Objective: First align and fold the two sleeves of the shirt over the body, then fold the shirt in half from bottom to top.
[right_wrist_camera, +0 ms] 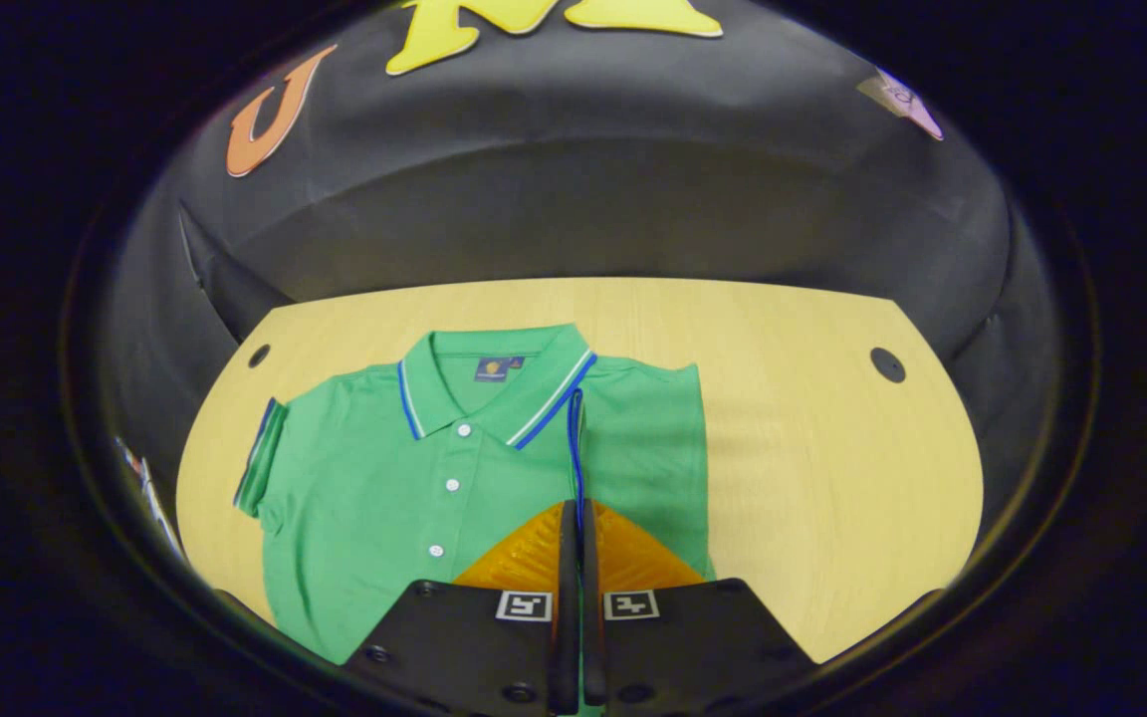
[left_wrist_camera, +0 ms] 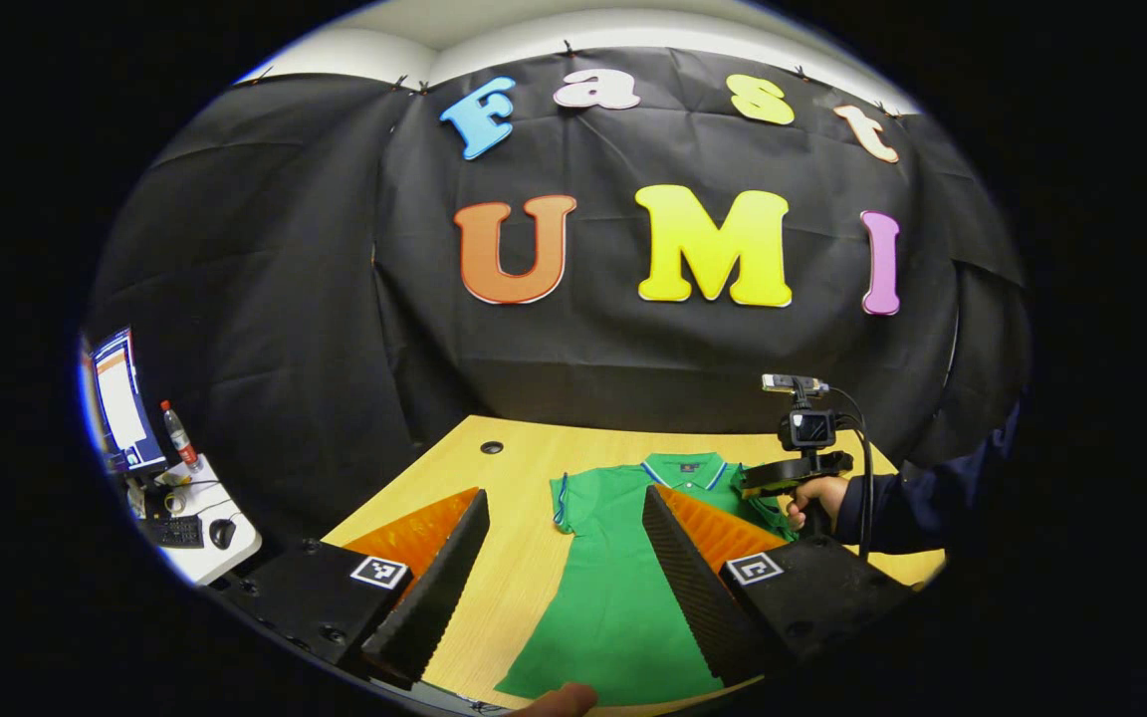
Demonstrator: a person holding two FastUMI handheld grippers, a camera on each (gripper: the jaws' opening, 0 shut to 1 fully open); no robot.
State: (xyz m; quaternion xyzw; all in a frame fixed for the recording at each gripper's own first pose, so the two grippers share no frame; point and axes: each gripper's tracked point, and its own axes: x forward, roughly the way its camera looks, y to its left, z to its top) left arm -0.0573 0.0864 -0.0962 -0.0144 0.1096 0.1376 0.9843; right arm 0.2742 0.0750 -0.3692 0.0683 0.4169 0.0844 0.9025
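One green short-sleeved polo shirt (right_wrist_camera: 384,478) lies flat, front up, on one light wooden table (right_wrist_camera: 812,448), collar toward the black cloth wall (left_wrist_camera: 265,299). The collar is green with white and blue stripes along its edge; three white buttons run down the placket, and a small dark label sits inside the neck. In the right gripper view one sleeve, with a blue-trimmed cuff, lies spread out flat at the left side of the picture; the other sleeve is folded in over the body, its blue cuff edge running straight down the chest.

Two grippers are present. The right gripper (right_wrist_camera: 575,528) has its fingers closed narrow, with the blue cuff edge of the folded sleeve pinched between them over the shirt body. The left gripper (left_wrist_camera: 566,558) hangs above the lower part of the shirt, its fingers spread wide with nothing between them.

The left gripper view also shows the right gripper farther off at the shirt's shoulder, held by one hand (left_wrist_camera: 817,495) in a dark sleeve (left_wrist_camera: 907,508).

Two round holes are counted in the tabletop near its far corners.

At the left edge stands one white side desk (left_wrist_camera: 200,528) bearing one monitor (left_wrist_camera: 120,398), one bottle (left_wrist_camera: 178,435), one keyboard (left_wrist_camera: 173,531) and one mouse (left_wrist_camera: 222,533).
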